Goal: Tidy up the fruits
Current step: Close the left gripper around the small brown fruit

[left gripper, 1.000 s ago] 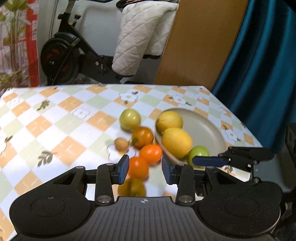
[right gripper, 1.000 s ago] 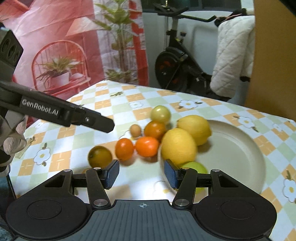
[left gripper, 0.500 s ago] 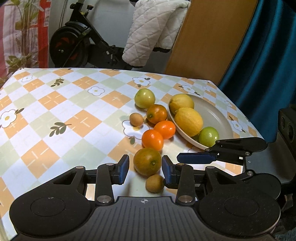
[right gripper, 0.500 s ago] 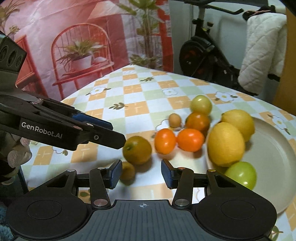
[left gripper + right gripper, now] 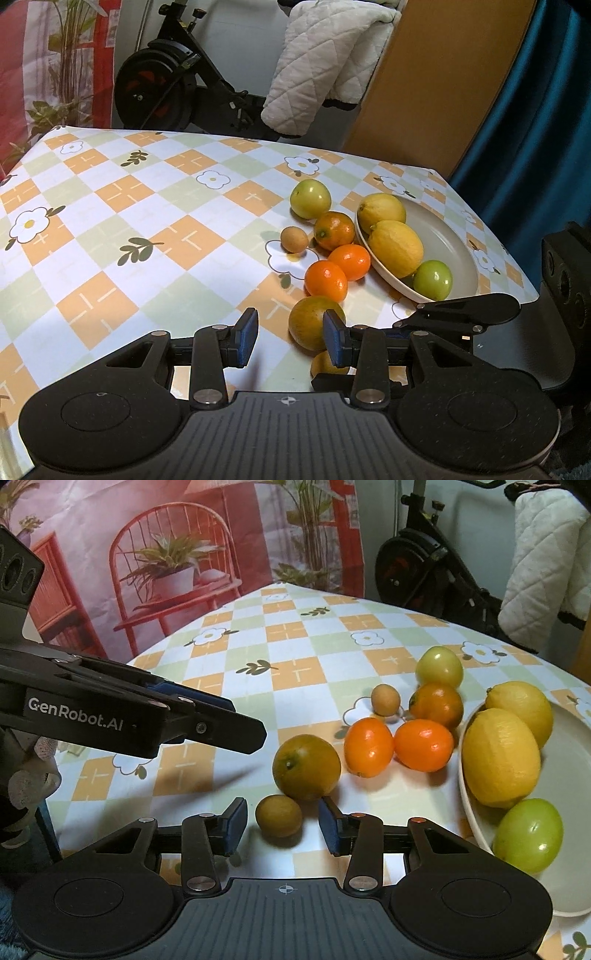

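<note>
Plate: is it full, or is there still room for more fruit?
Partly filled. The plate holds two lemons and one green fruit along its near side; the rest of its surface is bare.

An exercise bike [image 5: 162, 85] stands at upper left with a white quilted cover [image 5: 325, 62] draped beside it; a brown board [image 5: 439, 81] and teal curtain [image 5: 535, 110] fill the upper right. A red backdrop [image 5: 147, 554] shows a chair and plants.

black grippers, blue pads, silver screws; left gripper [image 5: 207, 720] marked "genrobot.ai" in white.
</note>
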